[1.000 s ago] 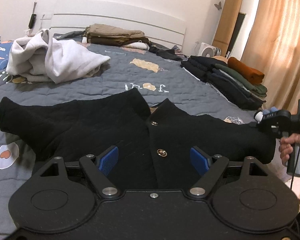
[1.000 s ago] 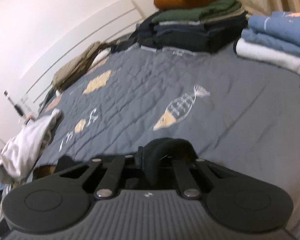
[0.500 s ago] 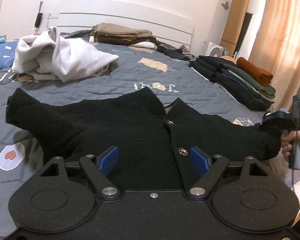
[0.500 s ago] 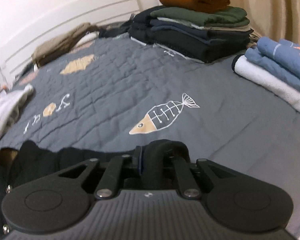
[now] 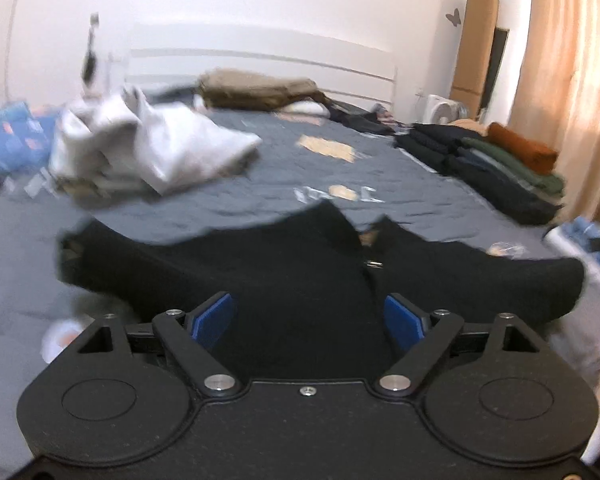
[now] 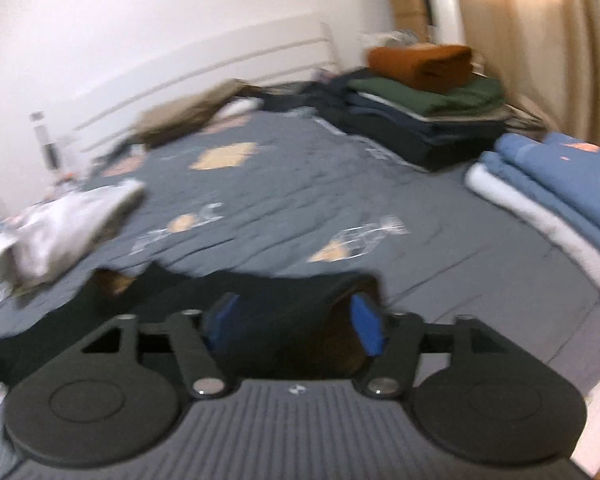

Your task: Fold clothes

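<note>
Two grippers face one black jacket (image 5: 300, 280), which lies spread face-up across the near part of the grey bedspread (image 5: 400, 184), sleeves out to either side and collar toward the headboard. My left gripper (image 5: 309, 322) hangs above the jacket's front with its blue pads (image 5: 212, 320) wide apart and nothing between them. Its jaws have just widened a little. I judge it is kept free so that it can take the left sleeve or hem for the first fold.

My right gripper (image 6: 293, 326) has just been opening. The cuff of the right sleeve (image 6: 300, 292) lies between its blue pads (image 6: 366, 326), but they no longer press on it, so the sleeve has been let go. The sleeve rests flat and straight out from the body, a placement that suits folding, since a stretched sleeve turns over the chest without bunching.

Finished work is kept well apart from the working area: a stack of folded clothes (image 6: 424, 112) topped by a rust-coloured piece, and folded blue bedding (image 6: 552, 184) beside it. A crumpled white garment (image 5: 148, 148) waits further up the bed. Both views are blurred.
</note>
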Demonstrator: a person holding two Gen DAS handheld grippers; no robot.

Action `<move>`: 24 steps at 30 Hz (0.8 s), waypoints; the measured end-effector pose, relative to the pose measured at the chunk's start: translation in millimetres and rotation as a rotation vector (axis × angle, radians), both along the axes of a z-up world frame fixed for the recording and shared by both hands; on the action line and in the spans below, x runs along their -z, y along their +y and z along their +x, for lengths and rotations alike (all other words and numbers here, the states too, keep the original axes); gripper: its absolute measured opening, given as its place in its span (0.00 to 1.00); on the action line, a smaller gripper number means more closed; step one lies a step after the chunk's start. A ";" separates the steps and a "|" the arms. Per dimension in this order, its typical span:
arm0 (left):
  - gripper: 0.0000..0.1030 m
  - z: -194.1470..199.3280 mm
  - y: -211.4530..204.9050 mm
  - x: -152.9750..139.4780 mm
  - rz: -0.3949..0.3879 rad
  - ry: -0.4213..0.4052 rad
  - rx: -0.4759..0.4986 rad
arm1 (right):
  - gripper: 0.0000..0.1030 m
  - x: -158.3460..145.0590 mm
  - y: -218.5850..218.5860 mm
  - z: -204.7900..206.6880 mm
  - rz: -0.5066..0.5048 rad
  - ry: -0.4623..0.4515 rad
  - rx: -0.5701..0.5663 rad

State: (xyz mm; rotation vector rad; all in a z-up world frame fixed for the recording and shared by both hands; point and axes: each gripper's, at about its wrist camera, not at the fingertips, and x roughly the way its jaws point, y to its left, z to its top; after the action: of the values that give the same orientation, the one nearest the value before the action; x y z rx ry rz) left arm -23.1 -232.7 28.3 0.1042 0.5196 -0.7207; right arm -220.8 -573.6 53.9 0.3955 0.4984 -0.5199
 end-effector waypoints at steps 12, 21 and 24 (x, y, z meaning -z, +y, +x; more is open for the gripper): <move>0.81 -27.4 19.7 5.0 0.069 -0.053 0.061 | 0.73 55.7 113.6 -10.1 -0.310 0.120 -0.349; 0.82 -38.3 48.9 31.6 0.206 -0.114 0.071 | 0.73 81.3 113.6 -21.5 -0.347 0.190 -0.364; 0.82 -40.3 58.6 36.5 0.251 -0.135 0.057 | 0.73 86.5 114.4 -27.7 -0.347 0.218 -0.360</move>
State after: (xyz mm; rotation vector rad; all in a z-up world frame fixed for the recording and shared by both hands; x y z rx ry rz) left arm -63.4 -174.0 -8.2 0.4009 0.4776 -0.6962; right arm -248.5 -459.2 -32.6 -0.0866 0.6599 -0.2914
